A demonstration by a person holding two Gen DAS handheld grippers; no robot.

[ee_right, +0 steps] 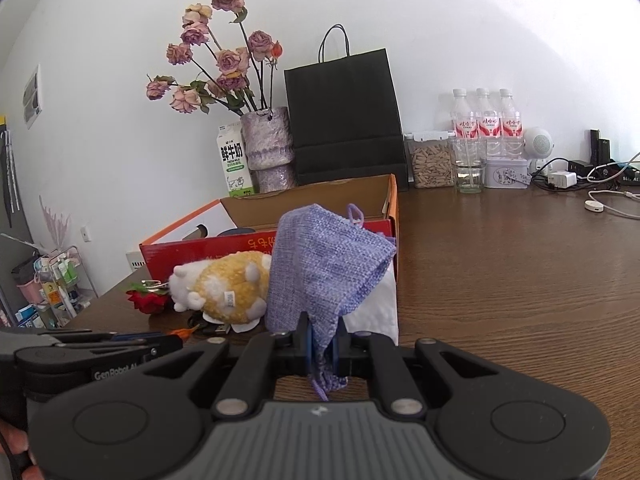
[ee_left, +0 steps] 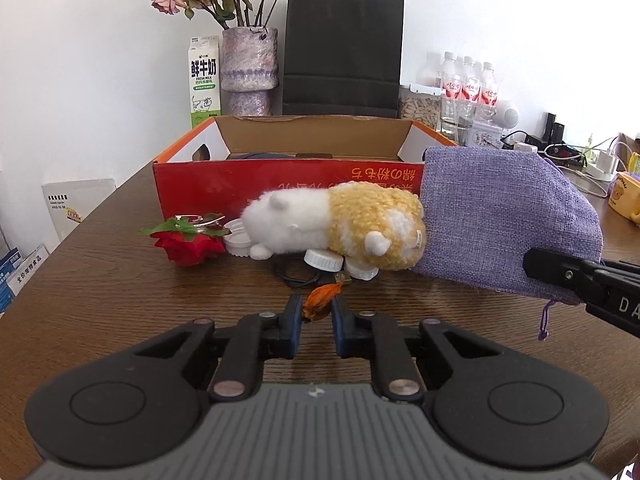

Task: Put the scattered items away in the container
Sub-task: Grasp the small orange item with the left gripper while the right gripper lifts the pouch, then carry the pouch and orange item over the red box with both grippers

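My left gripper (ee_left: 316, 309) is shut on a small orange dried bud (ee_left: 322, 300), held just above the wooden table (ee_left: 120, 304). Beyond it lie a white-and-yellow plush hamster (ee_left: 336, 224), white bottle caps (ee_left: 324, 260), a black cable (ee_left: 294, 276) and a red rose (ee_left: 188, 246), all in front of the open red cardboard box (ee_left: 248, 188). My right gripper (ee_right: 323, 340) is shut on a corner of the purple burlap pouch (ee_right: 324, 264), which hangs lifted beside the plush hamster (ee_right: 224, 288). In the left wrist view the same pouch (ee_left: 504, 220) is at the right, with the right gripper's fingers (ee_left: 560, 276) on its lower edge.
Against the wall stand a milk carton (ee_left: 205, 80), a vase of dried roses (ee_left: 250, 64), a black paper bag (ee_left: 343, 52), water bottles (ee_right: 486, 116), a seed jar (ee_right: 432, 160) and chargers with cables (ee_right: 592, 184). A yellow mug (ee_left: 626, 196) sits far right. White paper (ee_right: 376, 312) lies under the pouch.
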